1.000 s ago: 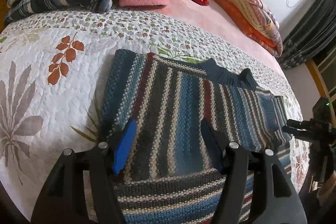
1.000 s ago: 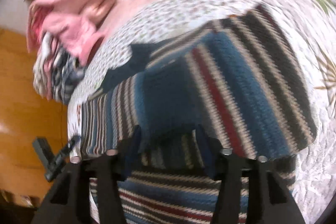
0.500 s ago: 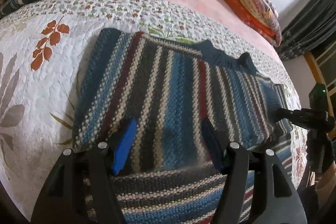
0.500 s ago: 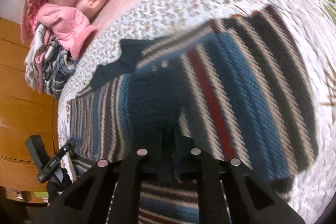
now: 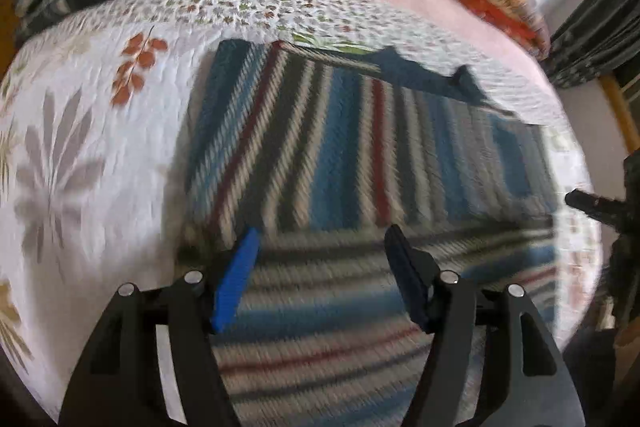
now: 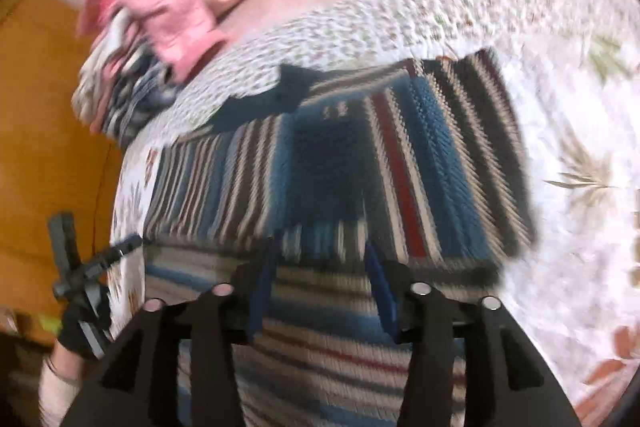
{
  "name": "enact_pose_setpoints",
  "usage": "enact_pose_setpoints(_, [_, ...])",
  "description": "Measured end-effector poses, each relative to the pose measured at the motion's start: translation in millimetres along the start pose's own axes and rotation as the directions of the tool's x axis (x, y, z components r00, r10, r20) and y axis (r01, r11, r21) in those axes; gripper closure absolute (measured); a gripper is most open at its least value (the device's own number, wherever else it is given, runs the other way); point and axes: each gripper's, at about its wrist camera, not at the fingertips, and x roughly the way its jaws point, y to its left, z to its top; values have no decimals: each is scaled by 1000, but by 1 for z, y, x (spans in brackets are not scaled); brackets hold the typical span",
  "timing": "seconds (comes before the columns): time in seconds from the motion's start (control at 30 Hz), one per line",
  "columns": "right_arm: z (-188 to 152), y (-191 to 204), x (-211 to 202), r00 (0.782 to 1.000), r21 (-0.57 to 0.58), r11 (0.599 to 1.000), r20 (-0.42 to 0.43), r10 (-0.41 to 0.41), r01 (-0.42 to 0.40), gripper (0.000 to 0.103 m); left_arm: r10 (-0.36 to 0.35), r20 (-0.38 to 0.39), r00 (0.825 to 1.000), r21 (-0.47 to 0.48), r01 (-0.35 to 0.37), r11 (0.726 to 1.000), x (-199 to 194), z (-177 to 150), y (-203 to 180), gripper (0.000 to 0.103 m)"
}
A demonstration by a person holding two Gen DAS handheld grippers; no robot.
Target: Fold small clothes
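Sweater [image 5: 360, 155] on quilt [image 5: 80, 131], both claws parted

Striped knit sweater [image 5: 340, 155], partly folded, flat on bedspread [image 5: 100, 147].

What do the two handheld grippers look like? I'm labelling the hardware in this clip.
Both are black plastic with silver screw heads on the linkages. The left gripper has one bright blue pad and one darker pad. The right gripper has dark blue pads, blurred here. No cables show.
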Motion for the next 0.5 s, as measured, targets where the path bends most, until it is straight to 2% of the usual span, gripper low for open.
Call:
enact_pose_setpoints(0.07, [-21,7,-23,1000,-27,1000,-8,8,-8,47,-17,-56,998,-32,15,999,-17,-27,-3,31])
enact_pose_setpoints(0.2, [-79,15,-56,999,-82,997,-50,7,-11,40,23,-154,988,-57,-33,998,-37,-79,-7,31])
enact_pose_setpoints(0.23, [-92,15,-58,998,-86,996,-57,5,-10,38,18,-190,982,-114,-41,993,-46,-107,-3,31])
enact_pose_setpoints(0.27, [-104,15,-60,998,-82,997,-67,4,-9,37,13,-197,980,-145,-42,989,-52,-121,-1,31])
enact_pose_setpoints(0.3, [-118,12,-61,997,-70,998,-79,0,-6,37,13,-197,980,-145,-42,989,-52,-121,-1,31])
enact_pose_setpoints(0.37, [-146,2,-60,994,-17,1000,-112,6,-8,37,35,-201,979,-188,-74,979,-63,-147,7,31])
enact_pose_setpoints(0.43, [-170,-7,-56,988,33,999,-152,17,-12,37,14,-203,979,-226,-60,972,-69,-168,14,31])
enact_pose_setpoints(0.5, [-186,-13,-55,987,49,999,-159,4,4,37,37,-218,975,-233,-89,968,-72,-181,17,31])
